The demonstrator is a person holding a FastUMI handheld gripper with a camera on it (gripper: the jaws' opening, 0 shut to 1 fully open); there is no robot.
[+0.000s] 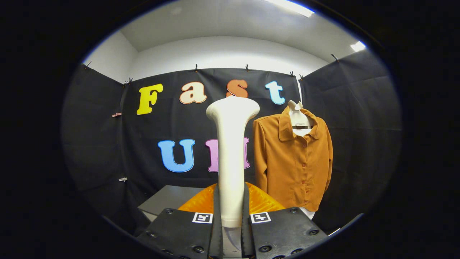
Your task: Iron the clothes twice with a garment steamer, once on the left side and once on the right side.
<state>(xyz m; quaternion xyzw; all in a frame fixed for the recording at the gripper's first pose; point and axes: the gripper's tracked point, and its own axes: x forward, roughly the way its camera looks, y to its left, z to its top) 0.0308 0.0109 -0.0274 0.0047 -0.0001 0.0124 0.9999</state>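
Note:
A white garment steamer (230, 151) stands upright between my fingers, its handle pressed from both sides and its flared head at the top. My gripper (231, 212) is shut on that handle. Beyond the fingers and to the right, an orange-brown buttoned shirt (294, 162) hangs on a white hanger (298, 118) against the black cloth wall. The steamer's head is level with the shirt's collar and left of its left sleeve, apart from the cloth.
A grey table top (169, 199) lies low, beyond the fingers to the left. Black cloth walls (359, 144) close the booth at the back and on both sides. Open room lies between the steamer and the shirt.

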